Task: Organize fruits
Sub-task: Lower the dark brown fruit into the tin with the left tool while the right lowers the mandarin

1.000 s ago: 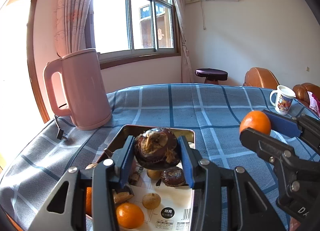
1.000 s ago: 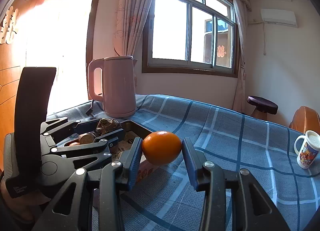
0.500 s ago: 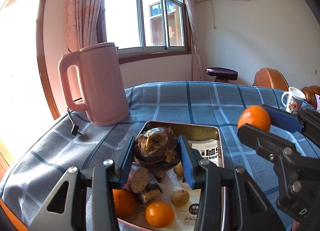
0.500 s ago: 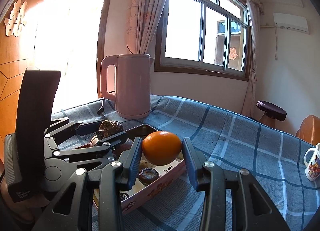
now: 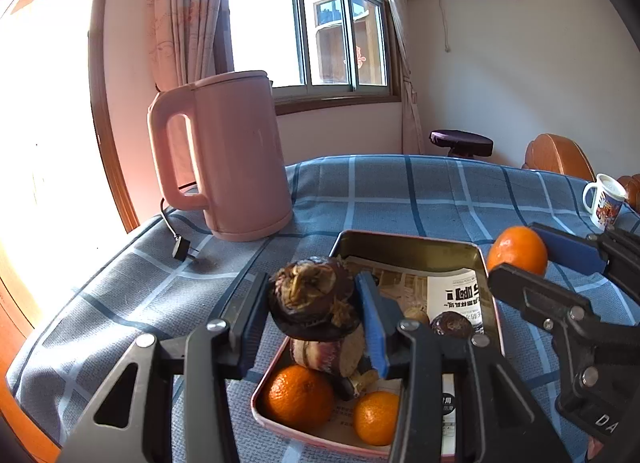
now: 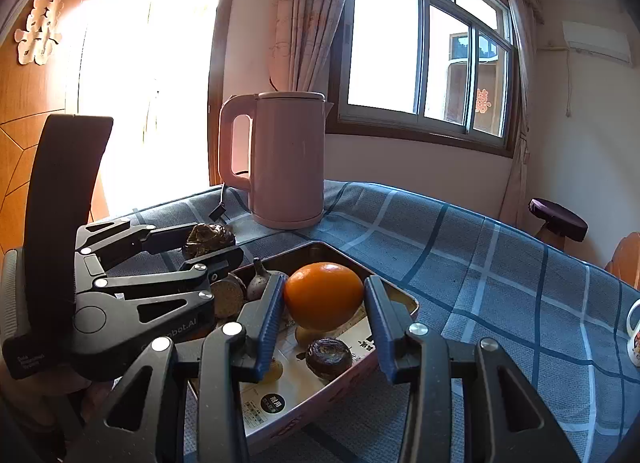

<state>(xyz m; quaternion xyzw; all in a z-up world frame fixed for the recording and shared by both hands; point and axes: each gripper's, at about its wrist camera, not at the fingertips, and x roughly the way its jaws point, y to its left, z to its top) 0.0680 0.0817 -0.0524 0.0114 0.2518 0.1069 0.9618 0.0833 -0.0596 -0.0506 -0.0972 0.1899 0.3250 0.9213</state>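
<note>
Holding two fruits above the tray (image 5: pixel 412 241) on the counter, left fingers (image 5: pixel 314 303) clamped across a dark, dry, rough-skinned fruit (image 5: pixel 312 295), light and probably brittle, right fingers (image 6: pixel 324 305) pinching the orange (image 6: pixel 324 295) at its widest, firm yet slippery.

**Two wrist cameras, one tray**

Each fisheye looks forward and slightly downward along its own gripper's fingers, close above the tray (image 5: pixel 412 247). The left view faces the pink kettle (image 5: pixel 236 159) and window; the right view looks from its right. Both share tray, kettle and checked tablecloth (image 6: pixel 480 263).
</note>
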